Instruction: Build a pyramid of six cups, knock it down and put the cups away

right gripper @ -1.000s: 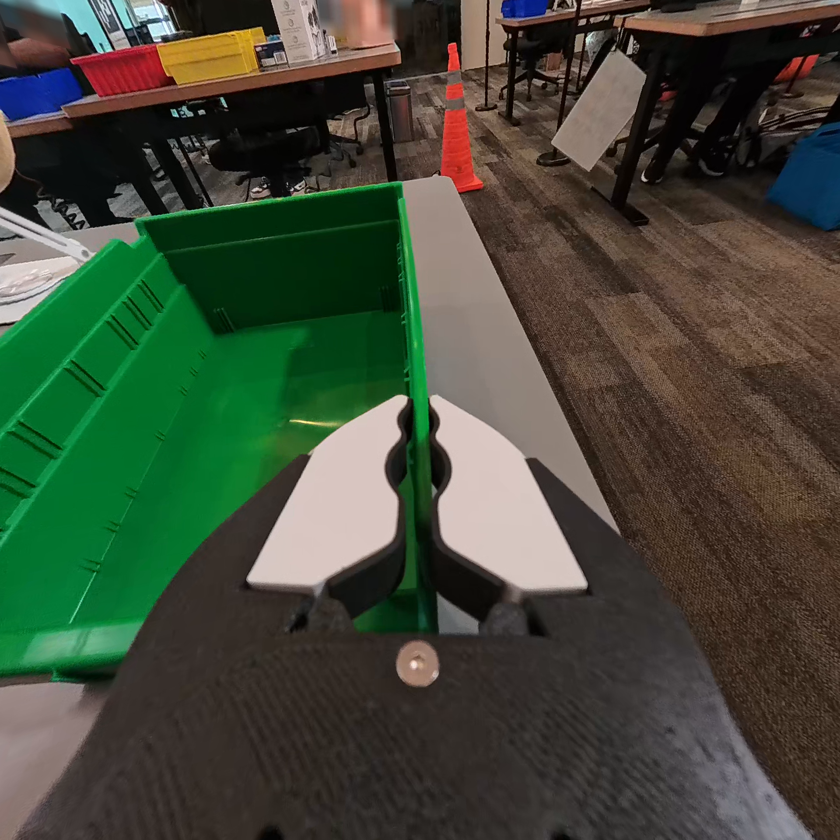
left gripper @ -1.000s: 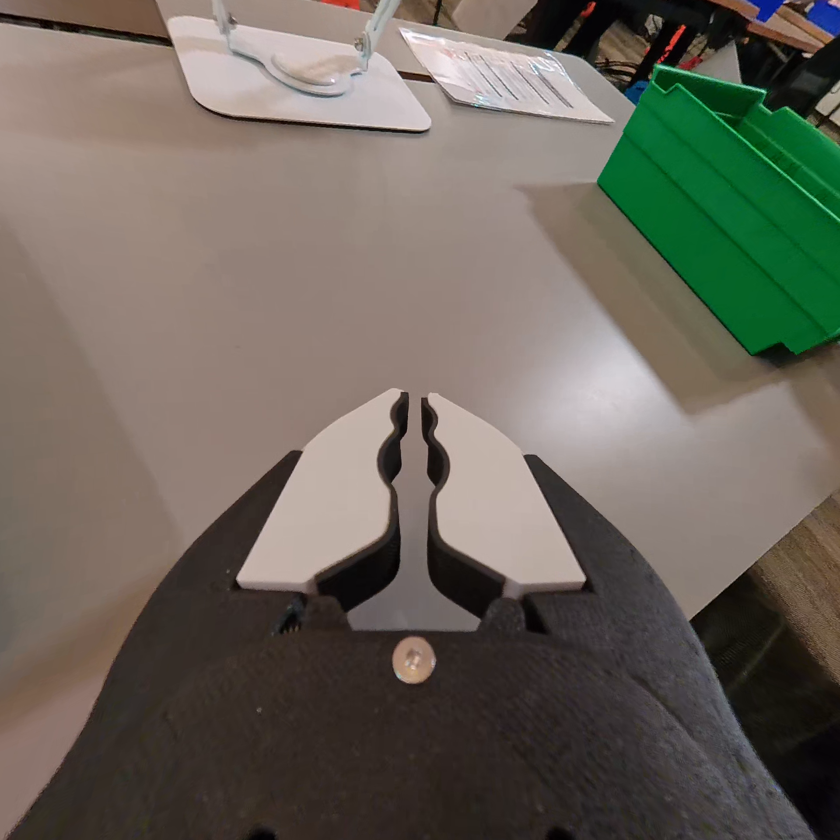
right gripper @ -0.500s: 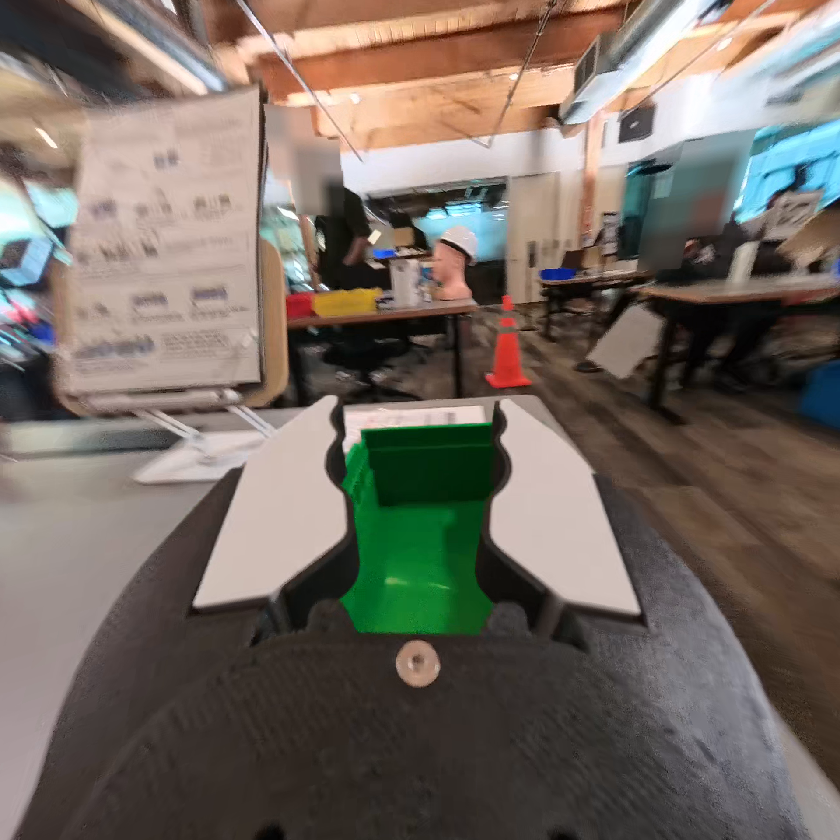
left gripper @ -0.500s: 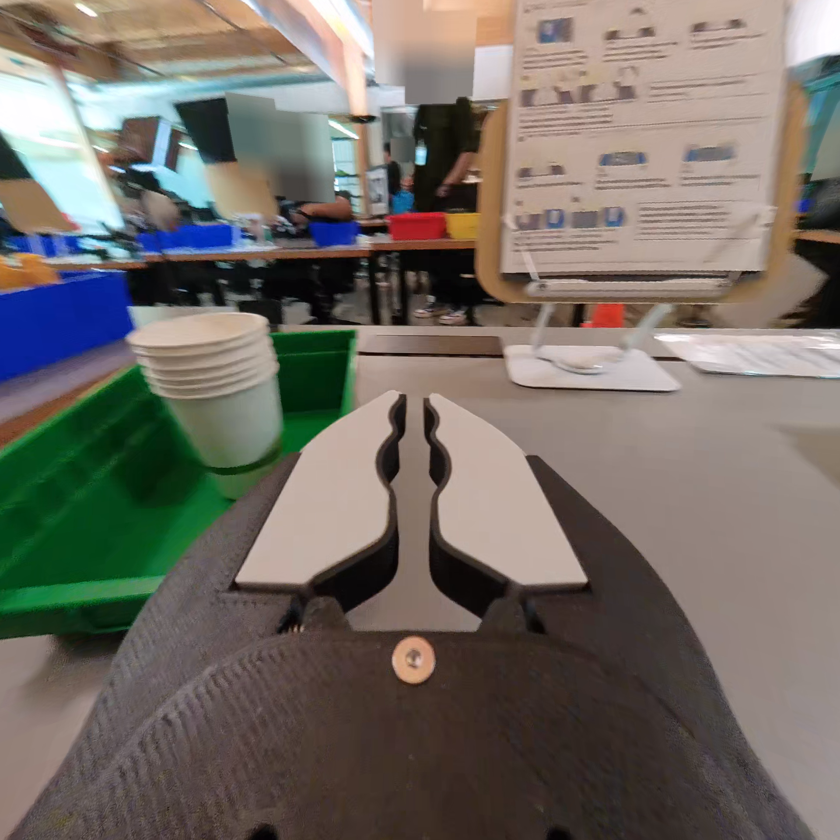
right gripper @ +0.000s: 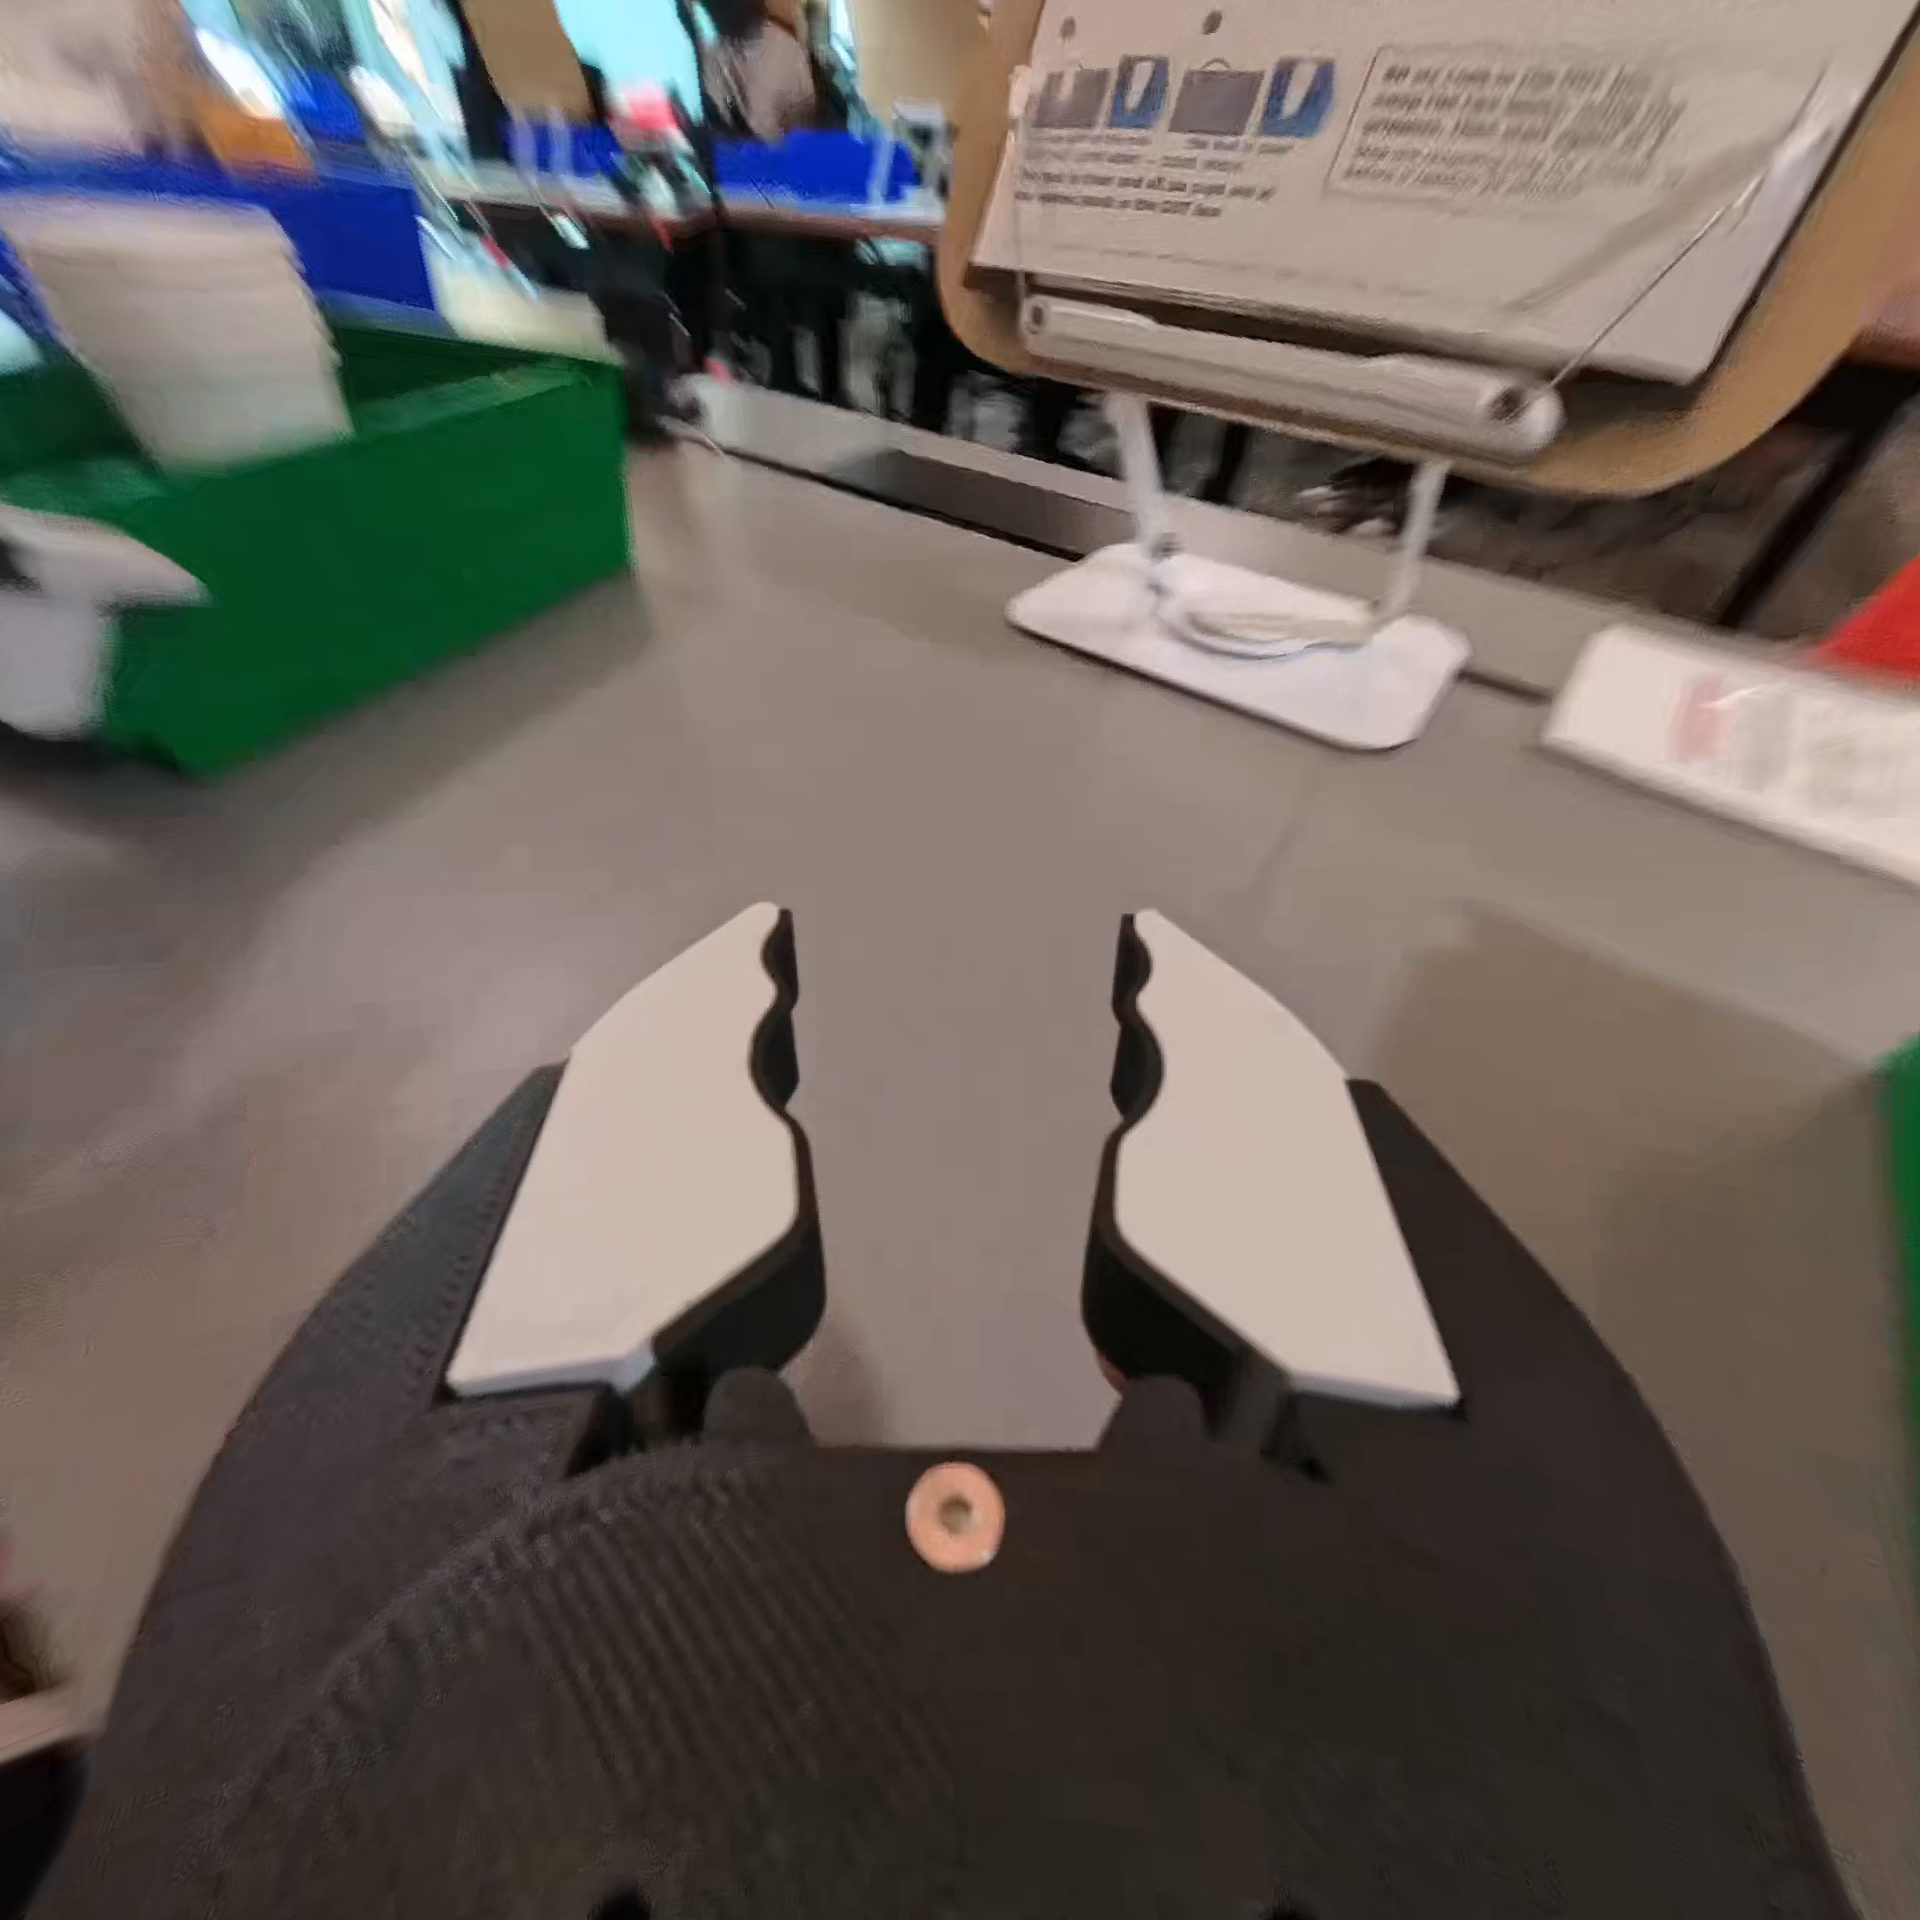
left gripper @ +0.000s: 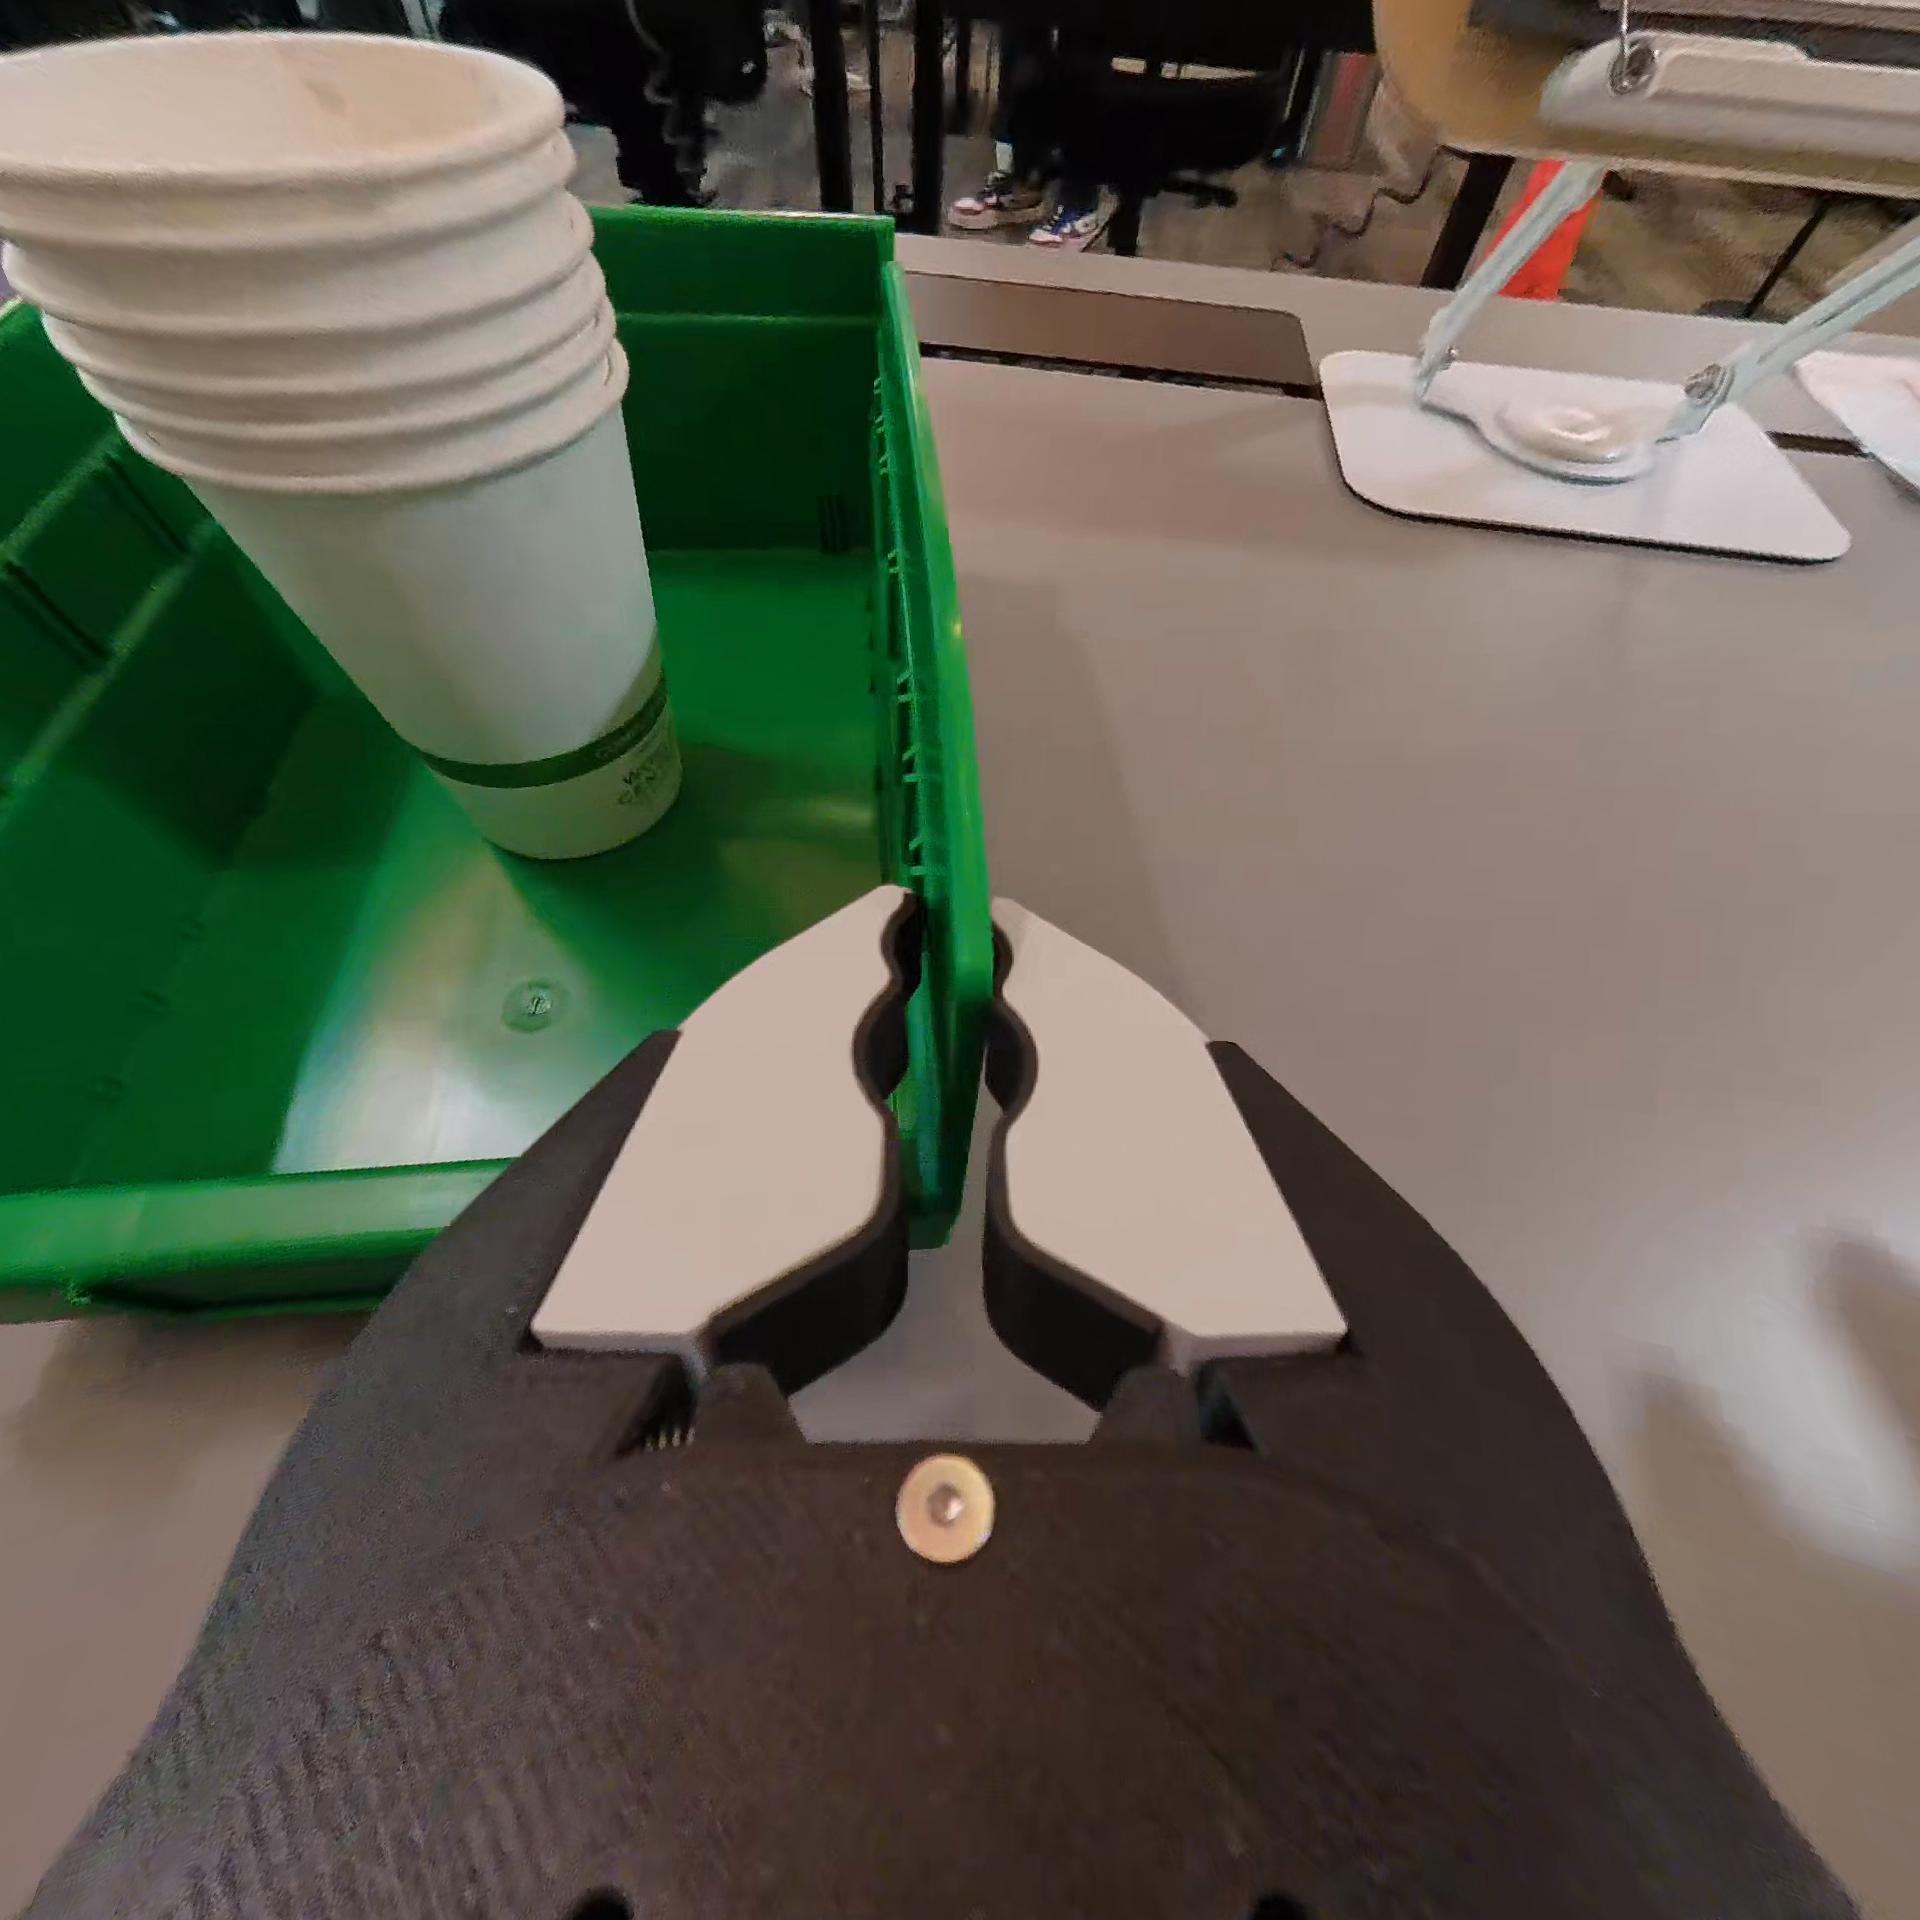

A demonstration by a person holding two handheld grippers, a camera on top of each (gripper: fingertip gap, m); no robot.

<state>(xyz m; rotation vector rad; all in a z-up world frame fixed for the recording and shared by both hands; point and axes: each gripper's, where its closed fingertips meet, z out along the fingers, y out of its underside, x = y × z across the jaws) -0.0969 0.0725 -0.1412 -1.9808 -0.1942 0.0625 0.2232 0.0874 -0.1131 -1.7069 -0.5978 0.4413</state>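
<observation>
L wrist cam: close, down on green bin [left gripper: 940, 644]. R cam: low across table [right gripper: 935, 790]. Both see stand [left gripper: 1579, 457].

Right wrist view: motion blur smears the green bin [right gripper: 395, 582] and the white stack [right gripper: 187, 332] in it. The sheet on the stand [right gripper: 1351, 187] is cut off at the top edge. Left wrist view: the left tongs [left gripper: 945, 935] hide the bin wall's near corner.

A grey table [left gripper: 1403, 831] carries a green bin [left gripper: 312, 1039] (left side) and a white stand base [left gripper: 1579, 488]
</observation>
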